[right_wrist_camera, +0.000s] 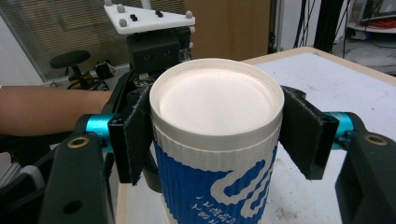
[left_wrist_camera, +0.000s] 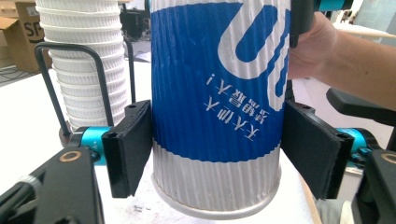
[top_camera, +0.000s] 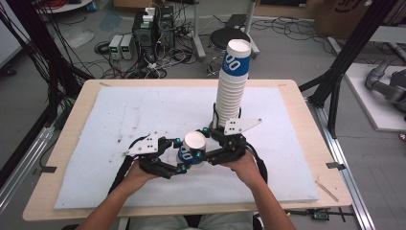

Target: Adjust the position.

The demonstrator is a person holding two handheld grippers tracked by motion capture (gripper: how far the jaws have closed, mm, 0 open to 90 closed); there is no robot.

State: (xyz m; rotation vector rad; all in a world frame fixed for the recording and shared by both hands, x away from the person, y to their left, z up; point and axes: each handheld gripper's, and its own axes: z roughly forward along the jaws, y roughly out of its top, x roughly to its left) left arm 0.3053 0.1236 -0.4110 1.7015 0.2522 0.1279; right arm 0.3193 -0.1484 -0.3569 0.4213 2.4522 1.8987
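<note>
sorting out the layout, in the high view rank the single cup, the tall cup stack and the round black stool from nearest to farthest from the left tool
1. The single cup, right at the left tool, between both tools.
2. The tall cup stack, standing on the table behind the right tool.
3. The round black stool, on the floor beyond the table's far edge.

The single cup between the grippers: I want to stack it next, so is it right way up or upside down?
Upside down: the cup shows its closed base on top, its rim below.
</note>
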